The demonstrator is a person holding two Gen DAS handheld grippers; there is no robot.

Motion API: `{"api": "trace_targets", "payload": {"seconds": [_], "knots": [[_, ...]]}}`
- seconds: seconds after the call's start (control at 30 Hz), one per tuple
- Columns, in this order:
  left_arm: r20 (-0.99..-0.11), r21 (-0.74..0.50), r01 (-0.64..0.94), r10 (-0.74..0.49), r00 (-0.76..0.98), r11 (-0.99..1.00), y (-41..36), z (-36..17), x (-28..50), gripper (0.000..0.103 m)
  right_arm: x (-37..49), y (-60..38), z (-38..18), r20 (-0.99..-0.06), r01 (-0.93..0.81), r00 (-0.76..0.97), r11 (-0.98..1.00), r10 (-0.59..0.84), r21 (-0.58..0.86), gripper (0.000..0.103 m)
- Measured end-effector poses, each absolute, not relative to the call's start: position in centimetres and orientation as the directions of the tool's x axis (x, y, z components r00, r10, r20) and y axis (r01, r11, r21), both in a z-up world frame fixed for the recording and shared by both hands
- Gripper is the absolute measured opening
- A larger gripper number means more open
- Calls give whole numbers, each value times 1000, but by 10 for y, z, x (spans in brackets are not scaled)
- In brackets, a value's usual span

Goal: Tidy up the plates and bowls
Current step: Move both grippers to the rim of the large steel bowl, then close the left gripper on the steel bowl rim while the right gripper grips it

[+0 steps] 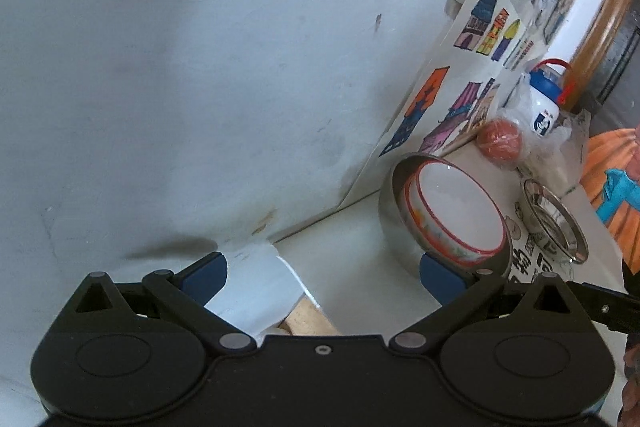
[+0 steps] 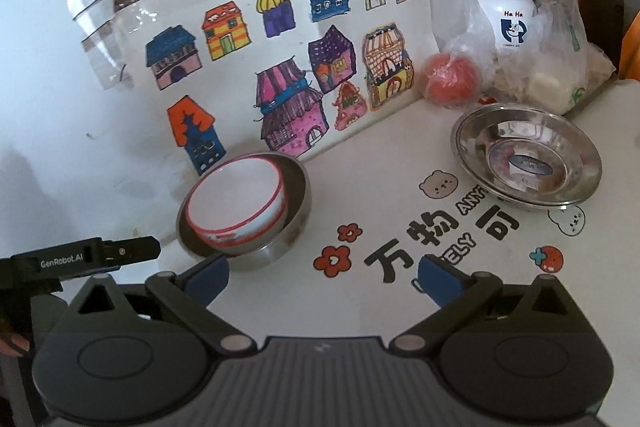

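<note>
White wall filled most of my left view, and taped to it was a sheet of coloured house drawings (image 2: pixel 280 67). Below it the desk (image 2: pixel 400 307) carried a printed cover with bears, flowers, a strawberry, large Chinese characters and fragments of English words I could only partly read. A white bottle (image 2: pixel 510 11) with a blue lid and red strap read "Ha Ha" above a blue logo; it stood among clear plastic bags, with a red ball (image 2: pixel 450 79) just beside it. "GenRobot.AI" was printed on my left gripper's side, seen from the right.

The white bowl (image 2: pixel 236 203), red-rimmed with an orange pattern on its side, sat tilted inside a steel bowl (image 2: pixel 298 211) near the wall. A shallow steel plate (image 2: pixel 528 159) lay well apart from them, close to the bags, with a blue oval label at its centre that I could not read.

My right jaws (image 2: pixel 322 277) stood fully spread over the desk, holding nothing, angled downward. My left jaws (image 1: pixel 320 273) were likewise wide apart and empty, one finger (image 1: pixel 440 279) just beside the steel bowl's wall.
</note>
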State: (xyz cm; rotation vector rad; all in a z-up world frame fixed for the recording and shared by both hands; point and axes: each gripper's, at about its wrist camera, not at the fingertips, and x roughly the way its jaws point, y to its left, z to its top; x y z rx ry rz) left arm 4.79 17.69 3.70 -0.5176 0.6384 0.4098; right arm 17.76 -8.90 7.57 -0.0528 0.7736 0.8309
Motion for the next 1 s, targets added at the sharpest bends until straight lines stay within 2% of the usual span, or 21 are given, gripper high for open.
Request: {"api": "trace_targets", "payload": {"seconds": [0.27, 0.4, 0.73, 0.8, 1.0], "knots": [[-640, -329, -525, 224, 735, 785, 175, 37, 59, 102, 205, -81, 74, -639, -689, 372, 661, 674, 296, 103], [-623, -377, -517, 203, 756, 768, 179, 35, 61, 97, 220, -80, 71, -634, -683, 339, 645, 695, 342, 102], [-615, -441, -509, 165, 771, 739, 183, 29, 74, 68, 246, -60, 62, -663, -679, 292, 638, 689, 364, 82], [-609, -452, -509, 164, 776, 733, 184, 29, 75, 65, 249, -56, 61, -670, -682, 283, 636, 686, 362, 78], [-595, -488, -491, 137, 792, 721, 187, 26, 76, 53, 254, -44, 54, -701, -689, 239, 626, 672, 366, 58]]}}
